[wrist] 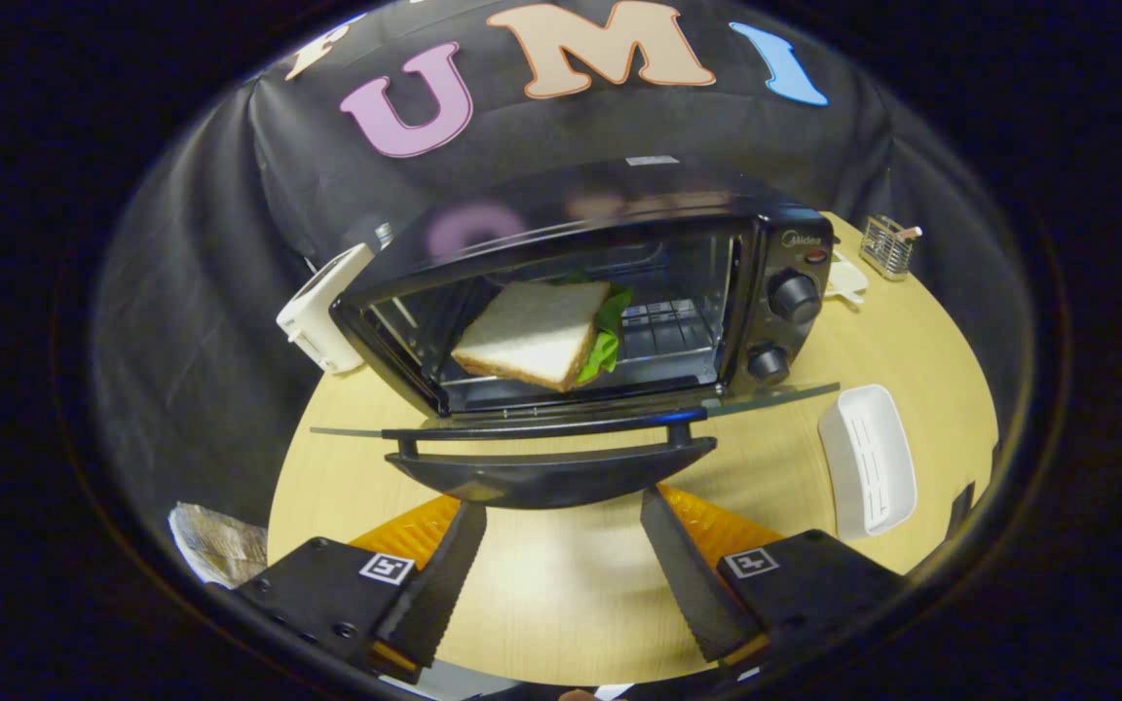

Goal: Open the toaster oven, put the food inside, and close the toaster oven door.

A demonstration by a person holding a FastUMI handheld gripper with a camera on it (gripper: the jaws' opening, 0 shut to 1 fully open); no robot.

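The toaster oven [610,292] sits on the round wooden table [561,584], and its door [551,458] hangs wide open and flat, right in front of your gripper [561,521]. The sandwich [534,333] is already inside on the rack, with green lettuce [608,341] poking out on the side by the two knobs [783,329]. So it looks like the only job left is to shut the door. Your gripper is spread wide and holds nothing. Its fingertips [468,521] are just below the door's front edge. Go in low, get under that edge near the middle of the handle [546,433], and lift it up in a slow curve toward the oven. Push evenly so the oven does not slide back. Stay away from the white tray [868,472] beside the oven.
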